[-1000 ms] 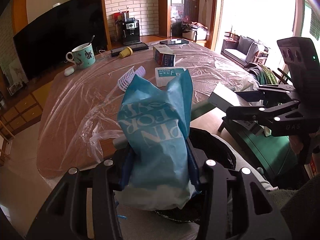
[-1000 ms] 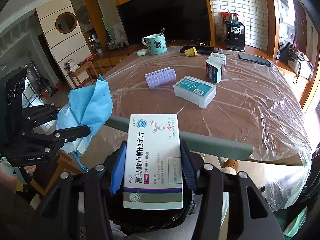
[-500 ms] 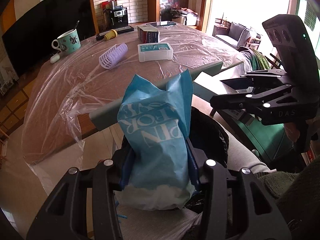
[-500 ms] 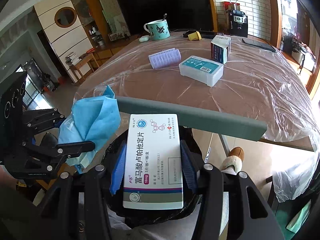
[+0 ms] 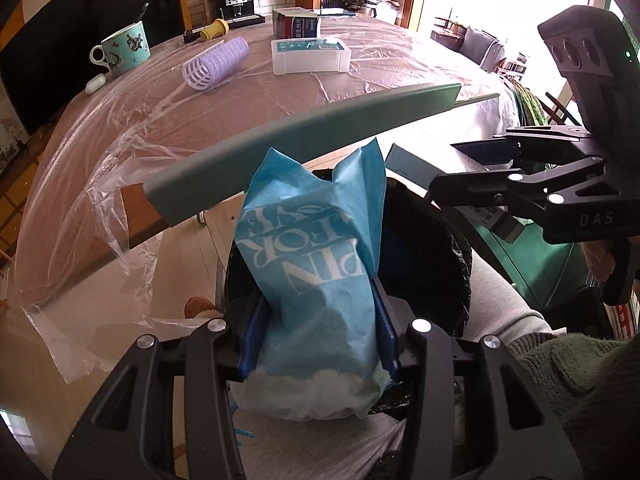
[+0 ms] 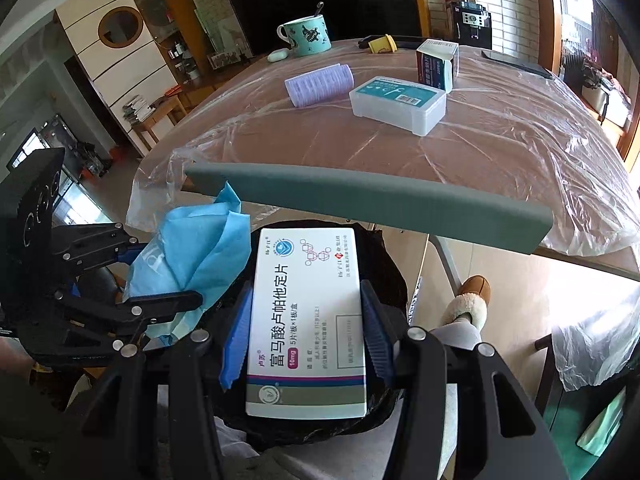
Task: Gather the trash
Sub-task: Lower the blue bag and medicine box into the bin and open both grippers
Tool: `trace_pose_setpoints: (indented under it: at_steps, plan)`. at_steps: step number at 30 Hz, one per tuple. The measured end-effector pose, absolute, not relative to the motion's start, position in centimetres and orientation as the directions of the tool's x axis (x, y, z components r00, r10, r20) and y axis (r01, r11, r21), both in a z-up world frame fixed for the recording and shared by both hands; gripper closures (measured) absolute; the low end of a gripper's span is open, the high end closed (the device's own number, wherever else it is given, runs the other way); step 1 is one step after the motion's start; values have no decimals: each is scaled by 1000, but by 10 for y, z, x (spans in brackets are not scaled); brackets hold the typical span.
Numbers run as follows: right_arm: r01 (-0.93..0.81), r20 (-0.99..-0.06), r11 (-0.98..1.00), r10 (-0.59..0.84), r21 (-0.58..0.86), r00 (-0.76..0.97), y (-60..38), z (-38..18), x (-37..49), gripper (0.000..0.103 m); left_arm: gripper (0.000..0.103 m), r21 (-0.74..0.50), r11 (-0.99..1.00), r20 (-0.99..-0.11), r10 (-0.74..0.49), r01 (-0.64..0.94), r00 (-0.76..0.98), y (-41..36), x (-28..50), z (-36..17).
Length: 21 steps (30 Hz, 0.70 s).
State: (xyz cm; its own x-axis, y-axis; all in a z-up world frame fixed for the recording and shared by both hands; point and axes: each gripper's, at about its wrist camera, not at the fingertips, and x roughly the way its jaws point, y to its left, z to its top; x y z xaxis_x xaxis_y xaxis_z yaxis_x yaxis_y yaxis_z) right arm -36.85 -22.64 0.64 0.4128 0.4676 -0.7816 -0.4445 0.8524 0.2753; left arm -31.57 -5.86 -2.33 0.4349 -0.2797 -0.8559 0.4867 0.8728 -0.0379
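Note:
My left gripper [image 5: 318,312] is shut on a crumpled blue paper bag [image 5: 316,264] with white lettering, held over the black-lined trash bin [image 5: 432,248]. My right gripper [image 6: 306,320] is shut on a white medicine box [image 6: 308,320] with Chinese print, held over the same bin [image 6: 384,264]. Each gripper shows in the other's view: the right one [image 5: 480,184] with its box at right, the left one [image 6: 160,276] with the blue bag [image 6: 192,256] at left.
A grey-green chair back [image 5: 304,140] [image 6: 368,204] crosses above the bin. The plastic-covered table [image 6: 400,152] holds a purple hair roller [image 6: 320,84], a clear plastic case [image 6: 398,104], a small carton [image 6: 436,64], a mug [image 6: 306,36]. A slippered foot [image 6: 470,300] is at right.
Both grippers have lowered and pulled back from the table with their loads. The chair back and bin now fill more of both views.

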Motion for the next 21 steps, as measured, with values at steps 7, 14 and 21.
trace_pose_setpoints:
  at_steps: [7, 14, 21]
  plan:
    - [-435, -802, 859, 452, 272, 391, -223, -8, -365, 53, 56, -42, 877, -873, -266, 479, 410, -59, -308, -39]
    - [-424, -816, 869, 428, 254, 389, -219, -20, -362, 53, 56, -40, 884, -886, -247, 466, 392, -58, -296, -53]
    - [-413, -832, 880, 401, 234, 383, -215, -34, -361, 53, 56, -41, 888, -901, -231, 458, 367, -58, -288, -71]
